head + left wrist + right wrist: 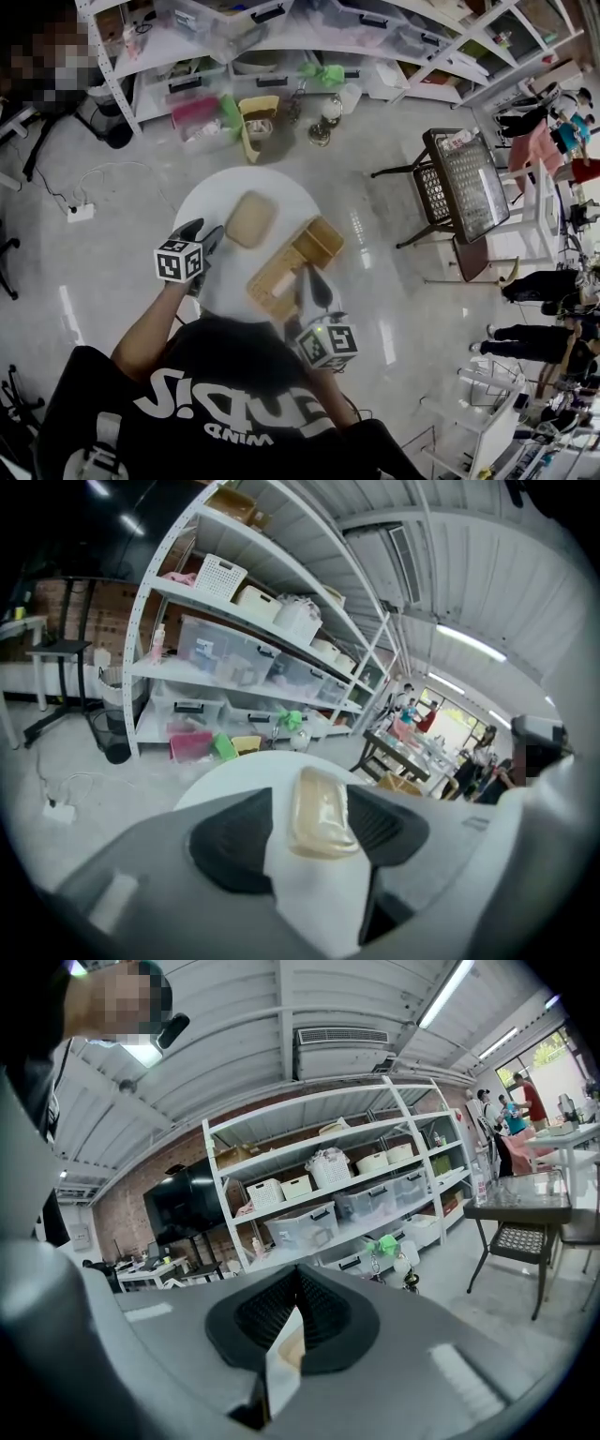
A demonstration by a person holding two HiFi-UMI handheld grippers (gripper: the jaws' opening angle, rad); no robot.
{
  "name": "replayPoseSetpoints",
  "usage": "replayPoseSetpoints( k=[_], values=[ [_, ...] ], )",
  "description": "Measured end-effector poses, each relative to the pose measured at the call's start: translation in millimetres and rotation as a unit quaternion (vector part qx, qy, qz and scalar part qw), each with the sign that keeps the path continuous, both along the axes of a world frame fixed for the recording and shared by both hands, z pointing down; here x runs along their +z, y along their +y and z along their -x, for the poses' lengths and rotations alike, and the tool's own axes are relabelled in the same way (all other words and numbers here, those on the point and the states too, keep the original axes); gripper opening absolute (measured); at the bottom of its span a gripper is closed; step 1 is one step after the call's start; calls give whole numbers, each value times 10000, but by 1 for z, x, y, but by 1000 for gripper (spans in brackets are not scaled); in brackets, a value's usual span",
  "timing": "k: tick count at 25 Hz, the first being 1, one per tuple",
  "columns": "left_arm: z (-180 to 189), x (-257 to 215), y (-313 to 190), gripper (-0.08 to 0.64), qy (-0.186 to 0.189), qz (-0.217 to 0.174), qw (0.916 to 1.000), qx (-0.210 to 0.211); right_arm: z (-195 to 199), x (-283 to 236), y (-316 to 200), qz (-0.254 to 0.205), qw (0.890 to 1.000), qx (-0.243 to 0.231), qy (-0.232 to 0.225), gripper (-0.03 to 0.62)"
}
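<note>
Container of shallow beige plastic with rounded corners (250, 218) lies flat on the round white surface (211, 197), just left of a light wooden compartment tray (272, 281). The left hand-held gripper (208, 234) points at the container with its jaws apart and empty, tips just short of its near edge. This looks like the approach. A grasp would call for easing forward until the pads straddle the container's sides. The right hand-held gripper (317, 286) hovers over the tray, jaws together on nothing.
</note>
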State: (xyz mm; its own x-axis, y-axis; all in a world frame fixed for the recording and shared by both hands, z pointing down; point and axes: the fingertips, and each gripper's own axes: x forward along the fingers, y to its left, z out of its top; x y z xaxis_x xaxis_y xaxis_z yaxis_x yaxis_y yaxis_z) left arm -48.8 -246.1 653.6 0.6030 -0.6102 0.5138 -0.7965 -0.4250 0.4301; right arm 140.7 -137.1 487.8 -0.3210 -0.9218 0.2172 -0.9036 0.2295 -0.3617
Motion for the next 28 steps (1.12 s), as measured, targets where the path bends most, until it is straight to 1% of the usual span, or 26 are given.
replayPoseSetpoints(
  k=[7,13,24,28],
  values=[
    [-14,40,-15,245,44,434,9990,18,-6,17,-10,170,9998,57,20,-2],
    [-21,69,-18,247,26,850,9963,102,-11,23,-17,296,9995,108,27,-1],
    [-29,101,-14,252,153,1342,9907,170,-22,41,-22,585,9978,302,1,-2],
    [-36,105,-12,250,287,1456,9886,237,-24,41,-25,603,9978,261,42,-2]
  ],
)
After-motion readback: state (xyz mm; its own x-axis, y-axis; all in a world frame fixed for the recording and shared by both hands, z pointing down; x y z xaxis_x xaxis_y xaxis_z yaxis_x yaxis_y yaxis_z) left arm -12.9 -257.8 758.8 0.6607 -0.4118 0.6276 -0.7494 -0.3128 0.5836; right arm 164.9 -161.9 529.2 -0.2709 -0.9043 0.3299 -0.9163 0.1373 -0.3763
